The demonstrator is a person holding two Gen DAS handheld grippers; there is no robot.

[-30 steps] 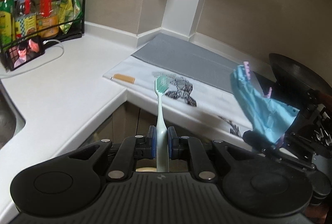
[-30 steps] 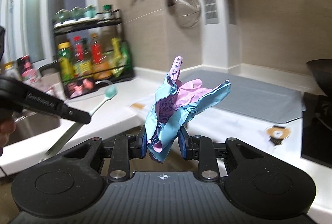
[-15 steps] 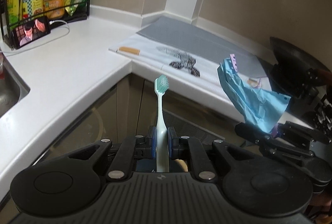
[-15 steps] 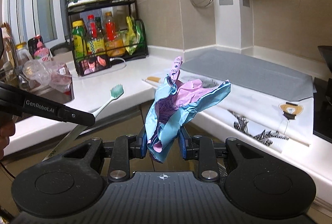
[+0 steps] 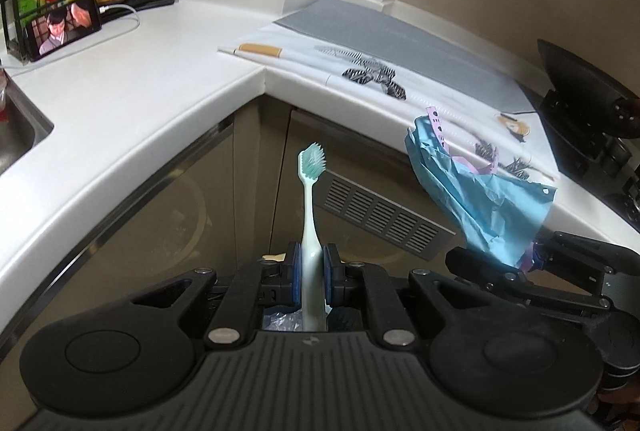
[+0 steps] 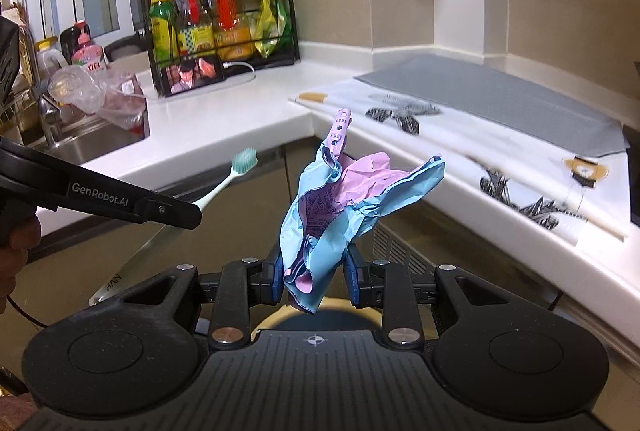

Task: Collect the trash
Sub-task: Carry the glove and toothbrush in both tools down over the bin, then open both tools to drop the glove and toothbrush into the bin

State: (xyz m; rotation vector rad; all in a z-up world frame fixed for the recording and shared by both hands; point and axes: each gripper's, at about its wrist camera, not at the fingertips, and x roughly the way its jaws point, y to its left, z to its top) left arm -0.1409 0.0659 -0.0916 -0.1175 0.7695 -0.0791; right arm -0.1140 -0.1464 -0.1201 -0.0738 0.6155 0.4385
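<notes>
My left gripper point(image 5: 311, 273) is shut on a mint-green toothbrush point(image 5: 310, 207), bristles up; it also shows in the right wrist view point(image 6: 224, 183). My right gripper point(image 6: 316, 273) is shut on a crumpled blue and pink wrapper point(image 6: 340, 215), which also shows in the left wrist view point(image 5: 476, 199). Both grippers are in front of the cabinet fronts, below the white counter point(image 5: 132, 103). A round rim shows just under the right gripper point(image 6: 280, 317), and crumpled plastic point(image 5: 282, 323) shows under the left one.
A cigarette-like stick point(image 5: 260, 50) lies on a white printed cloth point(image 5: 400, 87) beside a grey mat point(image 5: 400, 35). A bottle rack point(image 6: 216, 23) with a phone point(image 5: 64, 25) stands at the back. A sink point(image 6: 80, 139) is left, a black pan point(image 5: 580, 87) right.
Both grippers have dropped lower and pulled back from the counter with their loads; the counter edge now stands above them and the cabinet fronts fill the middle.
</notes>
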